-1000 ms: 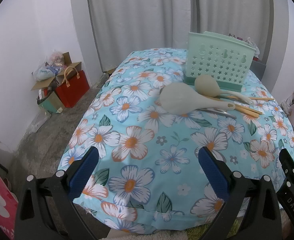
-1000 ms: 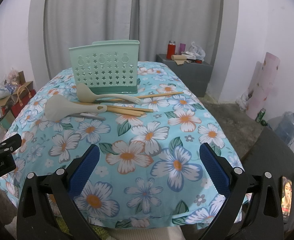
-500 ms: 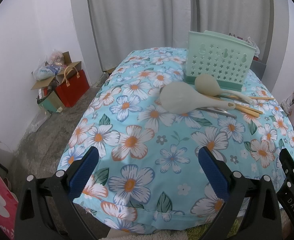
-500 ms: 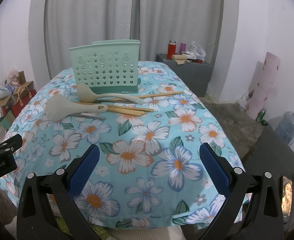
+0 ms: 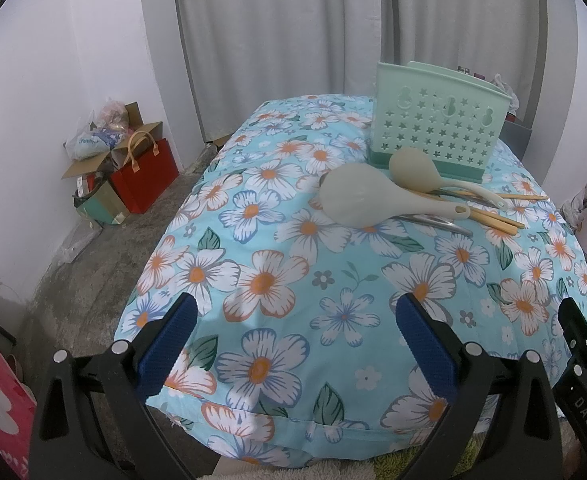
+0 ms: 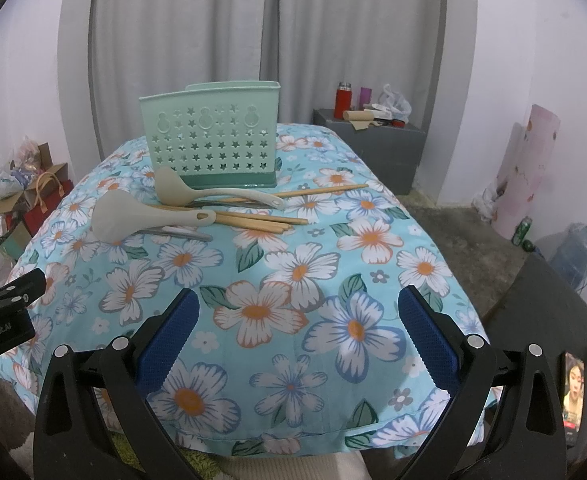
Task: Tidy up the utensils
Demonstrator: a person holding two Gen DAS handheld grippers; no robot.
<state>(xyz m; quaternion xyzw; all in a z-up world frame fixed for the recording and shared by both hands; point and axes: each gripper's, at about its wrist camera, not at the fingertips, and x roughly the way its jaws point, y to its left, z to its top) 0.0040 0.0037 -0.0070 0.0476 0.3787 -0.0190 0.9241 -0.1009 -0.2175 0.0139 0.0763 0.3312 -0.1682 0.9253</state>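
- The left gripper (image 5: 295,332) sits at the bottom of its own view with its blue-padded fingers (image 5: 169,340) spread wide and nothing between them; it hangs over the near edge of the floral tablecloth (image 5: 277,276).
- The right gripper (image 6: 297,330) fills the bottom of its view in the same way, jaws released and empty, above the near part of the cloth.
- The mint-green utensil holder (image 5: 437,120) stands upright in the upper right of the left view, and upper left of centre in the right view; its front wall is pierced with star-shaped holes.
- Just in front of the holder lies the pile of utensils, well apart from both grippers.
- A pale rice paddle (image 5: 367,198) lies nearest the camera in the left view, its handle pointing to the right of the frame.
- Behind it a pale ladle (image 5: 417,170) lies with its bowl close to the holder's base.
- Wooden chopsticks (image 6: 261,222) stretch to the right under the two handles, with one more chopstick (image 6: 321,191) lying apart near the holder.
- A metal utensil (image 5: 439,222) pokes out from beneath the paddle; what kind it is cannot be told.
- At the left edge of the left view a red bag (image 5: 145,172) stands on the floor beside cardboard boxes (image 5: 93,160).
- In the right view a water jug (image 6: 577,252) sits at the right edge.
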